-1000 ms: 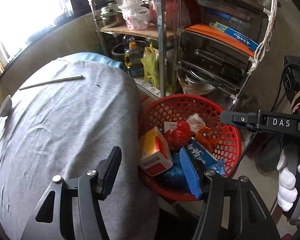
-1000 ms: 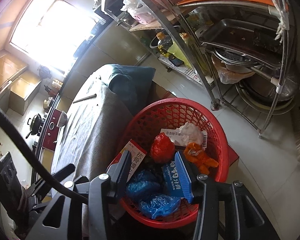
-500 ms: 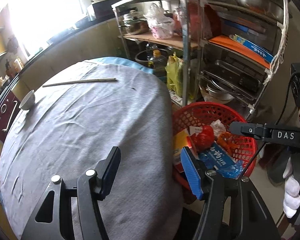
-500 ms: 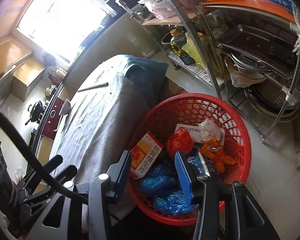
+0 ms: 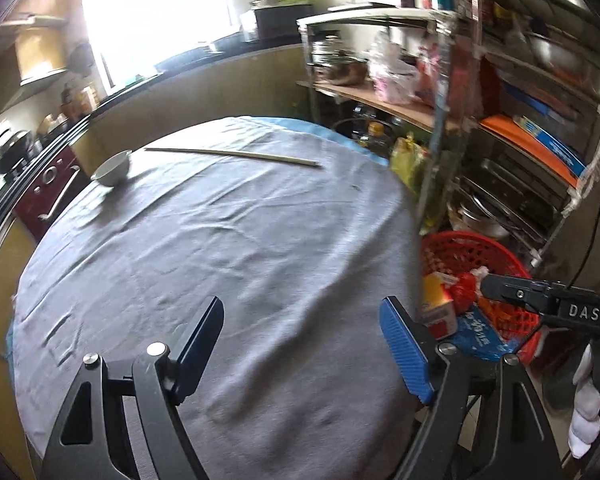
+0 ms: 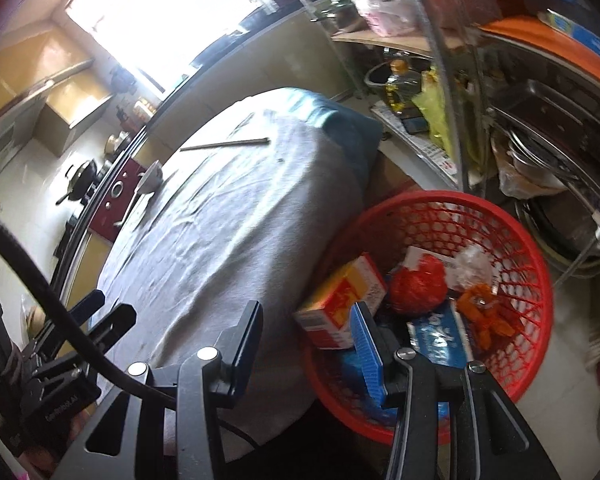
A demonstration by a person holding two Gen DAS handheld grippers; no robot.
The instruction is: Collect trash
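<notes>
A red mesh basket [image 6: 512,240] stands on the floor beside the table and also shows in the left wrist view [image 5: 460,244]. It holds trash: a red and yellow carton [image 6: 342,300], a red crumpled bag [image 6: 418,286], orange scraps [image 6: 482,308], a blue packet [image 6: 440,338] and a white wad [image 6: 474,260]. My left gripper [image 5: 304,350] is open and empty above the grey tablecloth [image 5: 220,240]. My right gripper [image 6: 308,344] is open and empty at the table's edge, over the basket's near side.
A white bowl [image 5: 112,168] and a pair of chopsticks [image 5: 236,155] lie at the table's far side. A metal shelf rack [image 5: 520,152] with pans, bottles and bags stands right behind the basket. A stove [image 6: 82,184] sits to the left.
Both grippers have drawn back and swung left from over the basket toward the table. The bowl and more of the tablecloth have come into view. Both stay open and empty.
</notes>
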